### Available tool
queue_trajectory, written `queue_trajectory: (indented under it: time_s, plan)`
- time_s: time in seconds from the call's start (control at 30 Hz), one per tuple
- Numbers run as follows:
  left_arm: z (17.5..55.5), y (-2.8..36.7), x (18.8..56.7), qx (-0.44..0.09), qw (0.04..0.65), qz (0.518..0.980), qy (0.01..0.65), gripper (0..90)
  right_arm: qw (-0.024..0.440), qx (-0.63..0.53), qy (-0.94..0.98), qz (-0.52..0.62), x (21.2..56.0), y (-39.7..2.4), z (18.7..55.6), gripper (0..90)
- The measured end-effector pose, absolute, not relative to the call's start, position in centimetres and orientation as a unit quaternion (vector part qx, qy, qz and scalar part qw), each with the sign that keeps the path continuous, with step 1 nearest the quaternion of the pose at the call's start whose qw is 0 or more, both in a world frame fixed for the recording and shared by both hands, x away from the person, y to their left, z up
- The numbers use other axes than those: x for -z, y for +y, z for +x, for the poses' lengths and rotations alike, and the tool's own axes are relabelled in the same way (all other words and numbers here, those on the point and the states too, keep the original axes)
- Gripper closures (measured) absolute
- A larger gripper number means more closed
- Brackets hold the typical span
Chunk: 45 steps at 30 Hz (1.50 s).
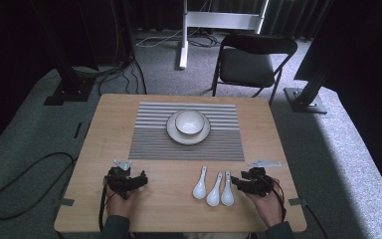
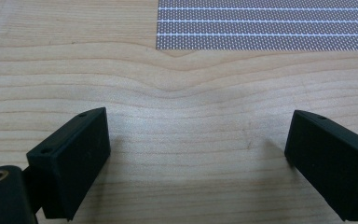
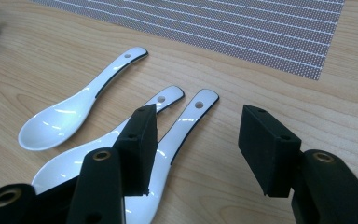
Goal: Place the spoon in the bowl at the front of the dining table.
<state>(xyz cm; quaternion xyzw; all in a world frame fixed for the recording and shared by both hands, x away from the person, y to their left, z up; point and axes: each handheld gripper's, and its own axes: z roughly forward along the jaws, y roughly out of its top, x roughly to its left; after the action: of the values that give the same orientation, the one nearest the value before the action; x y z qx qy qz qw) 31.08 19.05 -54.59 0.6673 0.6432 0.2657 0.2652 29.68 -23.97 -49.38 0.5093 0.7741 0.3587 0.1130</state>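
the worktop (image 1: 129, 209) carries a striped mat (image 1: 149, 144) at centre, with a plate (image 1: 172, 133) on it and a bowl (image 1: 189, 122) on the plate. three white spoons lie side by side on bare wood between the mat's near edge and the person, right of centre. their bowls point toward the person and their handles toward the mat, so each long axis runs roughly near-to-far.

the right hand-held gripper (image 1: 239, 184) rests just beside the right spoon (image 1: 227, 189), with the mid spoon (image 1: 214, 191) and left spoon (image 1: 200, 183) further to its left. its jaws are spread wide and hold nothing; in the right gripper view one jaw overlaps the right spoon's (image 3: 177, 140) handle.

the left hand-held gripper (image 1: 138, 180) sits well apart from the spoons, jaws spread wide over bare wood.

judgement: the right hand is nearer; a grasp across the right spoon's handle calls for a short shift leftward.
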Motion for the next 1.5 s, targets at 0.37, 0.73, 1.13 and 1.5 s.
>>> queue_trajectory:
  time_s: [0.37, 0.73, 1.13, 1.5]
  plan:
    - [31.1, 19.0, 54.6, -0.266, 0.265, 0.667, 0.644, 7.0, 0.111, -0.357, 0.779, 0.503, 49.5, -23.4, 29.6, 46.5]
    - [31.1, 19.0, 54.6, -0.266, 0.265, 0.667, 0.644, 7.0, 0.105, -0.343, 0.786, 0.504, 50.4, -22.6, 29.9, 48.9]
    - [31.1, 19.0, 54.6, -0.265, 0.266, 0.668, 0.642, 7.0, 0.097, -0.332, 0.787, 0.51, 51.4, -22.0, 30.3, 50.4]
    - [31.0, 18.9, 54.6, -0.264, 0.265, 0.671, 0.64, 7.0, 0.093, -0.323, 0.788, 0.516, 52.1, -21.6, 30.7, 50.7]
